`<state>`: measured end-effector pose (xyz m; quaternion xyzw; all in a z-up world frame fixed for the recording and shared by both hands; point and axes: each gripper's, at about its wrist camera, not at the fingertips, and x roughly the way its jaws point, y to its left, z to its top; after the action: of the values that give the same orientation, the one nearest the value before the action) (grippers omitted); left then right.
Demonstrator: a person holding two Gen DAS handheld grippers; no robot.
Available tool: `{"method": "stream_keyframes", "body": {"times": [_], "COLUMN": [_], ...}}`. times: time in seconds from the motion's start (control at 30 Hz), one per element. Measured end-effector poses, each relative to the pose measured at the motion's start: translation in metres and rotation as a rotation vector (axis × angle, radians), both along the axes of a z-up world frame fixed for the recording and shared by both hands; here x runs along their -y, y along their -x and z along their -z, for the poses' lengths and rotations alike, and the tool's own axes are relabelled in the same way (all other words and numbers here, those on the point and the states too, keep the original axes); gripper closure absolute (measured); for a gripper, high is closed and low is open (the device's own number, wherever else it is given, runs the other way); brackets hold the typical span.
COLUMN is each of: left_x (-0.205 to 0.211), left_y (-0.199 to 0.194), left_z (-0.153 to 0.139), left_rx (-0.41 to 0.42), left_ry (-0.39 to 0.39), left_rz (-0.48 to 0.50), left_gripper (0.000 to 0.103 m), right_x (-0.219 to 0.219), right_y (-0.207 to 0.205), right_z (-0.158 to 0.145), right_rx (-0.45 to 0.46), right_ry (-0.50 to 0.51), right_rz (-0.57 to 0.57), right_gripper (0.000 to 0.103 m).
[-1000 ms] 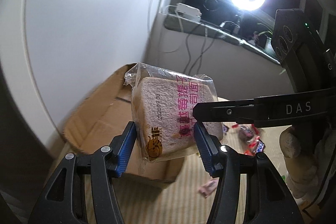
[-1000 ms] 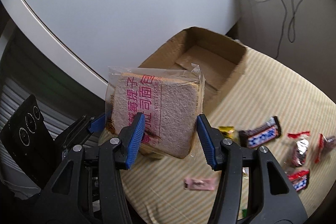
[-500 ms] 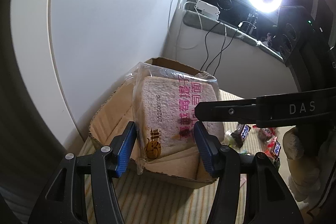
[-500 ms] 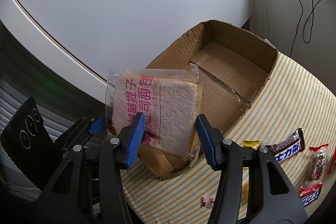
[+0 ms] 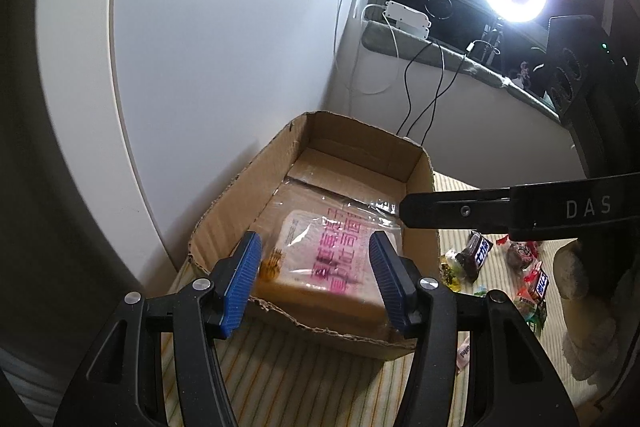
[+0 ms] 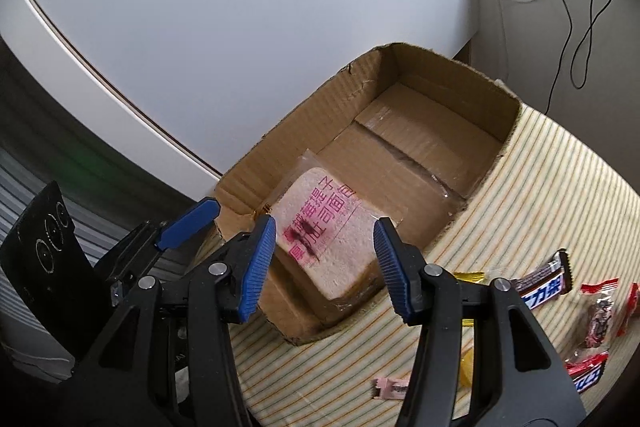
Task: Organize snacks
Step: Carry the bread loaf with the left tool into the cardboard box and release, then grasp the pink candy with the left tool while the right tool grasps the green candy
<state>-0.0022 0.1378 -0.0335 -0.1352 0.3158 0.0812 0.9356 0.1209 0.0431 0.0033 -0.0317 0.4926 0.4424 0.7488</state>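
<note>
The bagged bread slice point(image 6: 332, 227) lies in the near corner of the cardboard box point(image 6: 420, 131). The left tool point(image 5: 314, 283) and right tool point(image 6: 324, 265) both appear spread, pinching nothing, though the pads sit close. Risk: either tool catching the loose wrapper or the box's ragged rim, dragging the bread out onto the striped worktop point(image 6: 540, 187).

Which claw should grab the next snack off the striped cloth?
Right, probably. Bread pack lies in the box and both claws look open. Right claw sits on the side of the loose candy bar; left claw is beside the box's far side.
</note>
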Motion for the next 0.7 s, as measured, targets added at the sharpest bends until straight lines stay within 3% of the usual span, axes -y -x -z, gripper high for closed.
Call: {"method": "stream_keyframes", "body": {"times": [0.4,0.57,0.7], "left_x": [0.015,0.03,0.048], "left_y": [0.012,0.017,0.02], "left_z": [-0.01,-0.012,-0.01], "left_rx": [0.019,0.025,0.014], "left_ry": [-0.02,-0.017,-0.02], "left_rz": [0.027,0.07,0.134], "left_gripper": [0.048,0.048,0.048], "right_x": [0.029,0.063,0.106], "right_y": [0.012,0.018,0.028], "right_z": [-0.015,-0.018,-0.018], "right_rx": [0.078,0.129,0.191], "right_ry": [0.009,0.007,0.009], "right_rz": [0.028,0.086,0.162], "right_gripper": [0.049,0.047,0.039]}}
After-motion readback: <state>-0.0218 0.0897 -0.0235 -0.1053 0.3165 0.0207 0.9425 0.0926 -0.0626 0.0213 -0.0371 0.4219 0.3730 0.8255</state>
